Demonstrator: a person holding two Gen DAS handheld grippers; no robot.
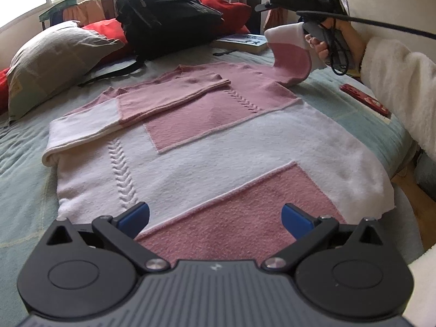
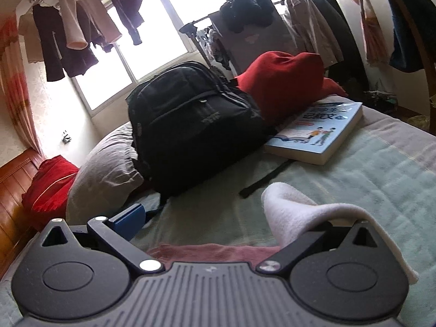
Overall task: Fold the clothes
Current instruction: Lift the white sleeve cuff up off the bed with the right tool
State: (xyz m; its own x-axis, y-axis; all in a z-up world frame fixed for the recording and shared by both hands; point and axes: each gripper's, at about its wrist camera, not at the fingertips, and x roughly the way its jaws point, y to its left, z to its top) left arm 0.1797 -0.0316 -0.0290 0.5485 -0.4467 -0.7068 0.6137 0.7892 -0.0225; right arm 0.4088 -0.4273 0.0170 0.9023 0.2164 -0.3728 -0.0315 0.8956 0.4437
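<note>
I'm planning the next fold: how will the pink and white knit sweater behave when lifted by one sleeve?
Likely floppy: the sleeve raised by the right hand-held gripper curls and droops. The pink and white knit sweater looks thick, so probably weighty enough to drag. Its fuzzy knit should grip the green quilted bedspread, not slide.

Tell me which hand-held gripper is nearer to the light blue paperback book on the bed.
Right. The right hand-held gripper is raised just beside the light blue paperback book, with the sweater's sleeve draped on it. The left hand-held gripper hovers at the sweater's hem, far across the bed.
</note>
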